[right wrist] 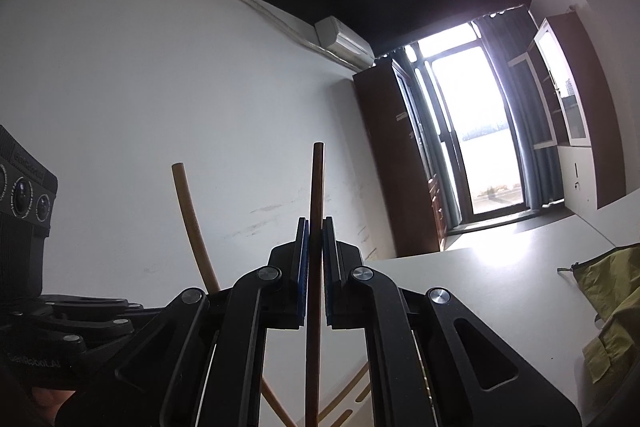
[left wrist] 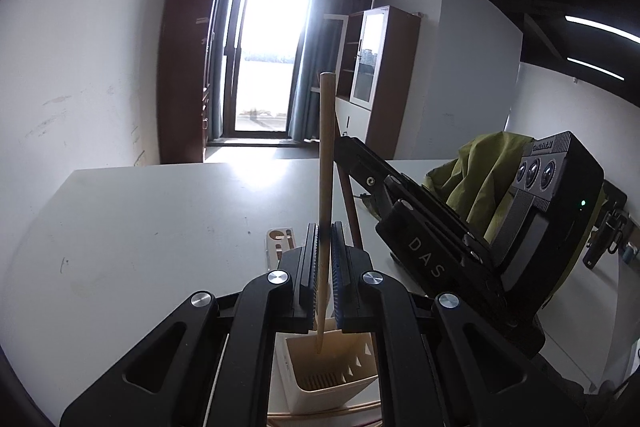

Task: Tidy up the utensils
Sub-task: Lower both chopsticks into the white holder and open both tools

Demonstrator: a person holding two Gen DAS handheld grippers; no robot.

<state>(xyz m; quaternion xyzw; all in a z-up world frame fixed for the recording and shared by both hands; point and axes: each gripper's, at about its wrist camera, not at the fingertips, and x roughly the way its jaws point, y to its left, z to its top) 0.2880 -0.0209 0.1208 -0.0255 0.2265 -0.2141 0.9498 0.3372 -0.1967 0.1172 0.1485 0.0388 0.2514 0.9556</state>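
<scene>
My left gripper point(left wrist: 325, 231) is shut on a light wooden chopstick point(left wrist: 326, 163), held upright with its lower tip inside a white utensil holder point(left wrist: 320, 371) just below the fingers. My right gripper point(right wrist: 315, 227) is shut on a dark brown chopstick point(right wrist: 317, 187), also upright. In the left wrist view the right gripper point(left wrist: 344, 143) reaches in from the right, with the dark chopstick point(left wrist: 352, 211) beside the light one. In the right wrist view the light chopstick point(right wrist: 192, 223) stands to the left.
A white table point(left wrist: 160, 219) carries a small wooden tray point(left wrist: 280, 241) beyond the holder and a green cloth bag point(left wrist: 476, 179) at the right. More wooden utensils point(right wrist: 344, 391) lie below the right gripper. A glass door and cabinets stand behind.
</scene>
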